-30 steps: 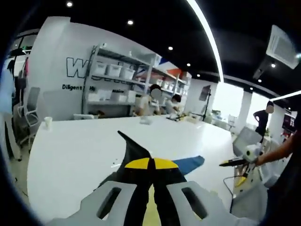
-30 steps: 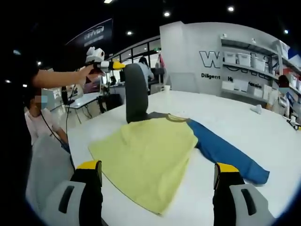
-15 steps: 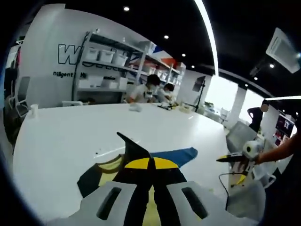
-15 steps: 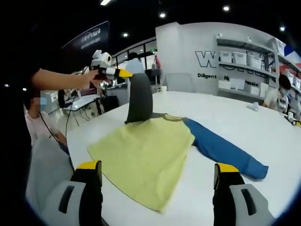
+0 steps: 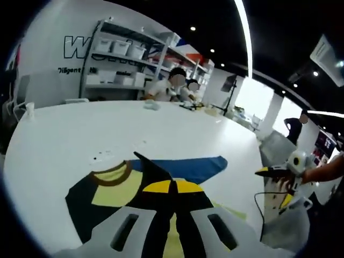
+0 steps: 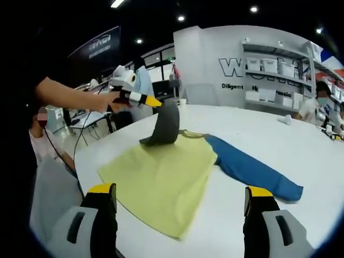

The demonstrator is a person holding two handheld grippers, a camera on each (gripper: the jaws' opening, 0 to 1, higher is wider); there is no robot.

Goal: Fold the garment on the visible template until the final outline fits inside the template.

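Right gripper view: big white table [image 6: 301, 148] runs across the frame, garment [image 6: 166, 177] lying on it near the table's near-left edge. Garment is a long-sleeve shirt, yellow body spread flat, blue sleeve [image 6: 252, 172] stretched out flat to the right on the table, brown-trimmed collar toward the back. Dark grey sleeve [image 6: 164, 126] is lifted off the table at the far left corner of the shirt, pinched at its top by the left gripper [image 6: 153, 102], yellow tips clamped on the fabric, held by a hand [image 6: 105, 99] coming in from the left. Right gripper [image 6: 180, 201] in the foreground, jaws spread wide apart with nothing between them, hovering over the near hem of the yellow body, not touching it. No template outline can be made out on the table. Left gripper view: left gripper [image 5: 172, 186] jaws pressed together on the dark sleeve [image 5: 153, 172], cloth pointing up past the tips; below it the yellow chest with brown collar [image 5: 110, 174], dark panel to the left, blue sleeve [image 5: 193, 167] lying out to the right on the white table [image 5: 80, 129]. The right gripper [image 5: 271, 172] enters from the right edge, held in a hand [image 5: 317, 173]. Background: white shelving with bins [image 5: 121, 59] on the wall, people seated at the far end of the table, a small cup [image 5: 29, 110] at the left table edge.
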